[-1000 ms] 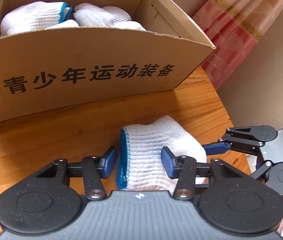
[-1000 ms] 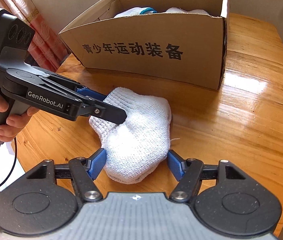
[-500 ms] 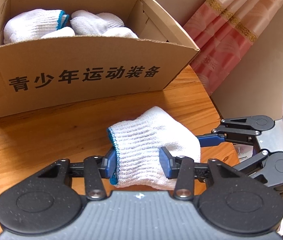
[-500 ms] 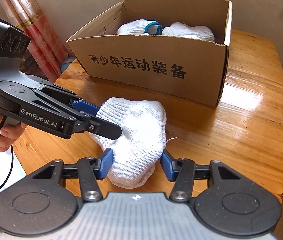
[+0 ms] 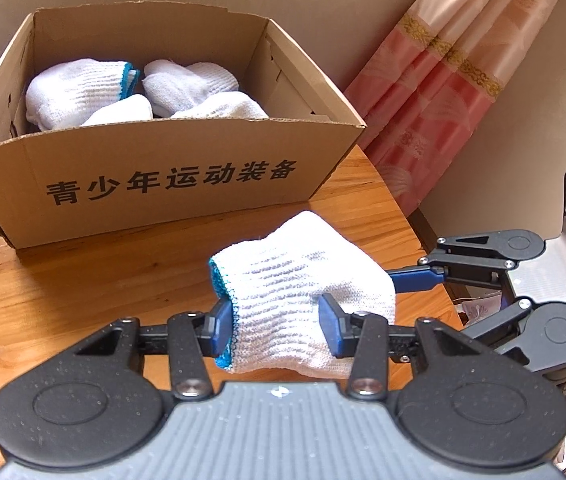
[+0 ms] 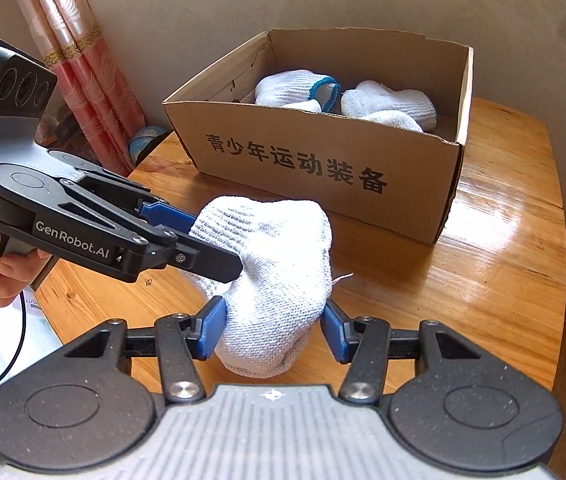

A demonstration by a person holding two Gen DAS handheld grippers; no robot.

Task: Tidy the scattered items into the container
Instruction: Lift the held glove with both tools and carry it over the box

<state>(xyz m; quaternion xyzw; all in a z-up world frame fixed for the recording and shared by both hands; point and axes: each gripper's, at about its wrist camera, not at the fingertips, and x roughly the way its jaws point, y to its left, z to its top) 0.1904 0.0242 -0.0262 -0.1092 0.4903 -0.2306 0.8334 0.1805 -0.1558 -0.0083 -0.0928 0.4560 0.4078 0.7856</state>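
Above the table [image 6: 503,264], short of the box [image 5: 171,176]: one glove [image 5: 303,292].
Both my grippers, left [image 5: 277,326] and right [image 6: 271,334], pinch it from opposite ends.

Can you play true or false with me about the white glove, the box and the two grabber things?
1. Both hand-held grippers hold the same white knit glove. True: the left hand-held gripper and the right hand-held gripper each pinch it.
2. The cardboard box is empty. False: white gloves lie inside.
3. The held glove is already in the box. False: it is in front of the box, over the wooden table.
4. The box has black writing on its front. True.
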